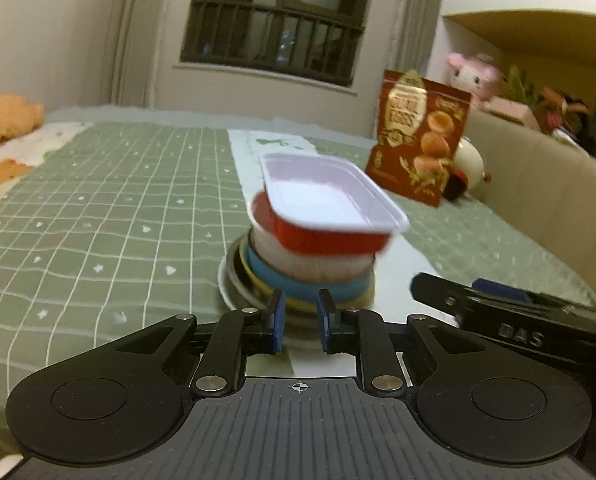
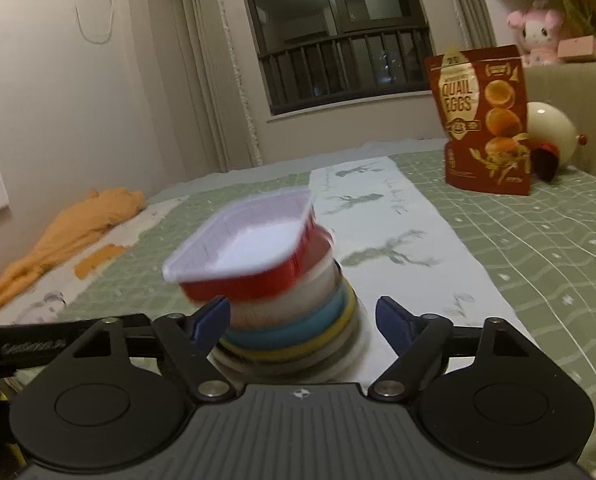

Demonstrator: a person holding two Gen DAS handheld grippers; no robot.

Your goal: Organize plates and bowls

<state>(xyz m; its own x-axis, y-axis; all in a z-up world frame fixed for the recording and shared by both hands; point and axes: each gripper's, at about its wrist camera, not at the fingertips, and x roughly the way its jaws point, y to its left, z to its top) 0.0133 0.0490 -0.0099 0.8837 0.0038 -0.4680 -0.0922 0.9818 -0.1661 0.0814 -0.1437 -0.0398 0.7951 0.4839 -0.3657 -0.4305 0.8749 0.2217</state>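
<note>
Red on its outside and white within, a square tub (image 1: 329, 204) tops a stack of dishes on the bed (image 1: 98, 208). Under it sits a white bowl (image 1: 317, 262), then a blue bowl (image 1: 313, 286), a yellow rim (image 1: 367, 294) and a pale plate (image 1: 228, 286) at the bottom. The tub sits tilted and askew, overhanging the bowl beneath. The whole stack rests on a white cloth (image 2: 409, 240) printed with deer, laid over the green checked bedspread.

Left tongs (image 1: 301, 322) sit just short of the stack at 6 o'clock, their blue pads a narrow gap apart with nothing clamped between them. Right tongs (image 2: 302, 320) stand wide apart, one pad at either side of the stack's lower dishes, not pressing on them; in the left view their black arm enters from 3 o'clock.

Toward 1 o'clock from the stack stands a dark red bag of quail eggs (image 2: 485, 120), a round cream lamp (image 2: 549, 136) just behind it. An orange garment (image 2: 70, 232) lies crumpled at 10 o'clock.
</note>
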